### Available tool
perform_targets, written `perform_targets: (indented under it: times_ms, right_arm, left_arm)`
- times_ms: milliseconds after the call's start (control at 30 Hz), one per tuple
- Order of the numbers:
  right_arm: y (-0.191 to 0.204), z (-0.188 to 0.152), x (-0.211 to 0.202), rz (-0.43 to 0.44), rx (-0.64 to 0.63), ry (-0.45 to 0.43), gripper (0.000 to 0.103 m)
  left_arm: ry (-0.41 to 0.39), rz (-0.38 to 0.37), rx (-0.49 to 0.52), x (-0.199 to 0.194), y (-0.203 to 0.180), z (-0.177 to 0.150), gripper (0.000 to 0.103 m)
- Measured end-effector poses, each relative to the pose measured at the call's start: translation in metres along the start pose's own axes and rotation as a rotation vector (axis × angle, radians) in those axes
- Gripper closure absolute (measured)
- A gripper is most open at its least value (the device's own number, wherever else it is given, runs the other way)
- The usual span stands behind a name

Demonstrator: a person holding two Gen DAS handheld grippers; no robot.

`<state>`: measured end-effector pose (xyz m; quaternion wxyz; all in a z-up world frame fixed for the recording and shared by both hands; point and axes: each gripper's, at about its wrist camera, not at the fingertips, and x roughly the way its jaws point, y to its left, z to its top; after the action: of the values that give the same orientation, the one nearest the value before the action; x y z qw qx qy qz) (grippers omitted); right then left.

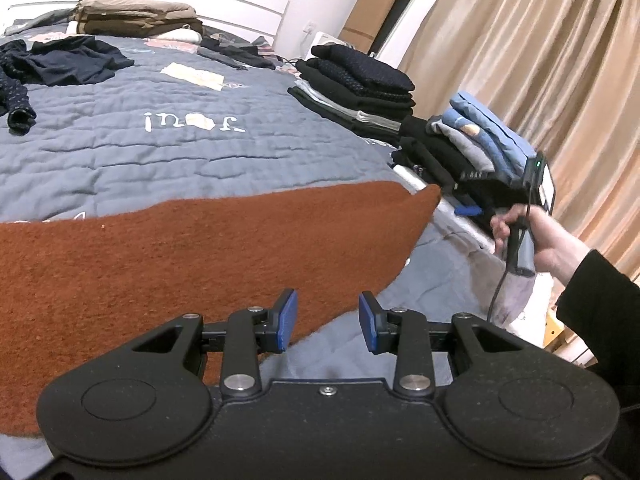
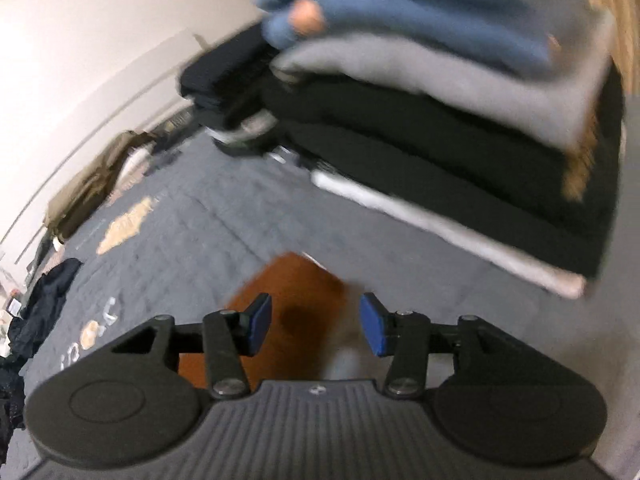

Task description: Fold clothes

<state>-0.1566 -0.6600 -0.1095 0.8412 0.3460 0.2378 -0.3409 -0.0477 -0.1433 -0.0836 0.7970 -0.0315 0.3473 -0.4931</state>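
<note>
A rust-brown knitted garment [image 1: 192, 256] lies spread flat across the near part of the grey quilted bed [image 1: 160, 148]. My left gripper [image 1: 328, 322] hovers over its right edge with the blue pads apart and nothing between them. A hand [image 1: 552, 244] holds the right gripper's handle near the garment's far right corner. In the blurred right wrist view, my right gripper [image 2: 316, 328] is open above that rust corner [image 2: 292, 292], and the pads do not touch it.
Folded stacks line the bed's right edge: a dark pile [image 1: 360, 84] and a blue and grey pile [image 1: 476, 140], also close ahead as [image 2: 440, 80]. Unfolded dark clothes [image 1: 60, 64] lie far left. Brown folded bedding [image 1: 136, 16] sits by the headboard. Beige curtains [image 1: 540, 60] hang on the right.
</note>
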Motion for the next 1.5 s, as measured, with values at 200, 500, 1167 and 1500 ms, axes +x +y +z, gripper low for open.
perform_targets:
  times_ms: [200, 500, 1167, 1500]
  right_arm:
    - [-0.01, -0.015, 0.022, 0.041, 0.0, 0.026, 0.055]
    - [0.011, -0.024, 0.05, 0.231, 0.027, 0.069, 0.055]
    - [0.033, -0.04, 0.076, 0.365, 0.124, 0.169, 0.074]
    - [0.051, -0.021, 0.028, 0.305, 0.083, 0.09, 0.09]
  left_arm:
    - [-0.002, -0.009, 0.01, 0.002, -0.004, 0.0, 0.069]
    - [-0.017, -0.16, 0.004, 0.002, -0.01, -0.001, 0.069]
    - [-0.008, -0.136, 0.017, -0.002, -0.012, -0.005, 0.069]
    - [-0.007, -0.132, 0.027, -0.003, -0.015, -0.002, 0.067]
